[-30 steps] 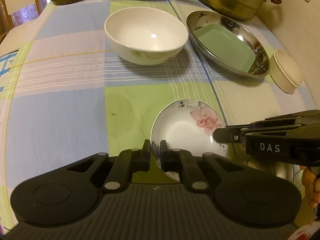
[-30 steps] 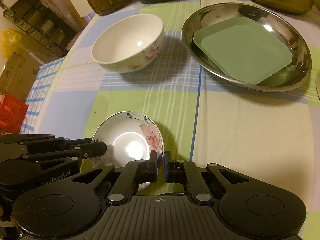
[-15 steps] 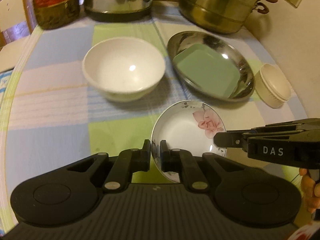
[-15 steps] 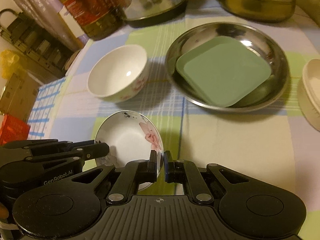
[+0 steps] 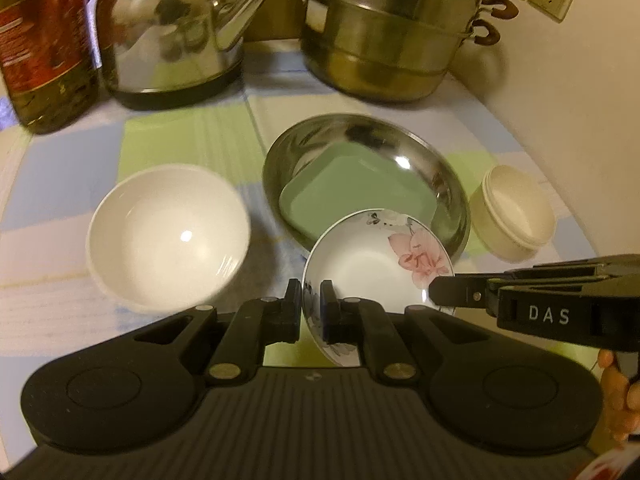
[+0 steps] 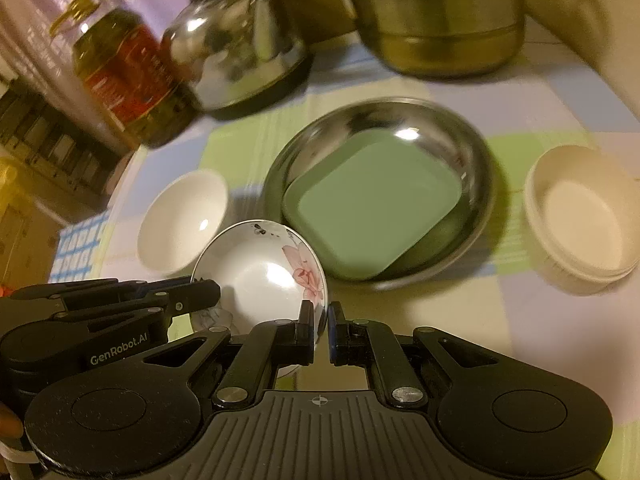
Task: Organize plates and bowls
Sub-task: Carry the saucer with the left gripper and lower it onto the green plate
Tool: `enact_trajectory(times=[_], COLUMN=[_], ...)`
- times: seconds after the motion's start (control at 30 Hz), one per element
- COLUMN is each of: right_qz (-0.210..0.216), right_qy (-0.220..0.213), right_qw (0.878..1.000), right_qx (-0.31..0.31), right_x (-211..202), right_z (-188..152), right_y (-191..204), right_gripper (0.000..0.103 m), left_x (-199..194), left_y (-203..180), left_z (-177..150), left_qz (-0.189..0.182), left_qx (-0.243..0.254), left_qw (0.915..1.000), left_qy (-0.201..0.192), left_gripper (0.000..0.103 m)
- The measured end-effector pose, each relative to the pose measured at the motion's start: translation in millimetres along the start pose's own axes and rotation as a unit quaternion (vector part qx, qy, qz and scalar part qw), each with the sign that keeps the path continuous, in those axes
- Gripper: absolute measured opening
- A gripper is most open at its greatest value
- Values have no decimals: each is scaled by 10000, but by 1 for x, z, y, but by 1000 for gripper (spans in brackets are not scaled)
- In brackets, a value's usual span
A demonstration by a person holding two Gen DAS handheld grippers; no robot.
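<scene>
A small white dish with a pink flower (image 5: 372, 264) is held up above the checked tablecloth. My left gripper (image 5: 310, 304) is shut on its near-left rim. My right gripper (image 6: 321, 322) is shut on its right rim, and the dish (image 6: 260, 276) shows there too. Beyond it stands a steel basin (image 5: 452, 184) with a green square plate (image 5: 352, 196) inside. A white bowl (image 5: 168, 232) sits to the left. The basin (image 6: 480, 184), green plate (image 6: 376, 204) and white bowl (image 6: 180, 220) also show in the right wrist view.
A cream ribbed cup (image 5: 516, 212) stands right of the basin, near the wall. At the back are a steel kettle (image 5: 168, 32), a steel steamer pot (image 5: 392, 28) and an oil bottle (image 5: 40, 40). The table edge drops off at left (image 6: 120, 184).
Both grippers have lifted the flowered dish off the cloth and carried it forward, toward the steel basin. The view now shows the kettle and pot at the back.
</scene>
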State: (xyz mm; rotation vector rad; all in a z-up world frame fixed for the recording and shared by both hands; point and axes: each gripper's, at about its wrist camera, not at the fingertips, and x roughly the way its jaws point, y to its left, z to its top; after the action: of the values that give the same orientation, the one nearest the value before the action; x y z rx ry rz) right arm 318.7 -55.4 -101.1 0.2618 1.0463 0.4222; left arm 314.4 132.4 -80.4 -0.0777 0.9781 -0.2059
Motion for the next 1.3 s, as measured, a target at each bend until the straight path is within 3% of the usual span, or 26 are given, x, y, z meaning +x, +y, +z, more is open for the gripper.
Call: enact_trajectory(times=[0.5,1.3], right_qz=[-211,-315], right_qy=[-373,-340], right_qw=[9984,9956], right_qx=[370,813], right_x=[9,54], right_z=[48,59], right_y=[-35,-66], right_gripper=[7,7], left_x=[43,99], left_y=[-20,-23], left_z=[52,65], left_qz=[-47,193], left_qx=[254,392], left_qw=[9996,9987], left_qy=[-62,273], left_gripper=[8,8])
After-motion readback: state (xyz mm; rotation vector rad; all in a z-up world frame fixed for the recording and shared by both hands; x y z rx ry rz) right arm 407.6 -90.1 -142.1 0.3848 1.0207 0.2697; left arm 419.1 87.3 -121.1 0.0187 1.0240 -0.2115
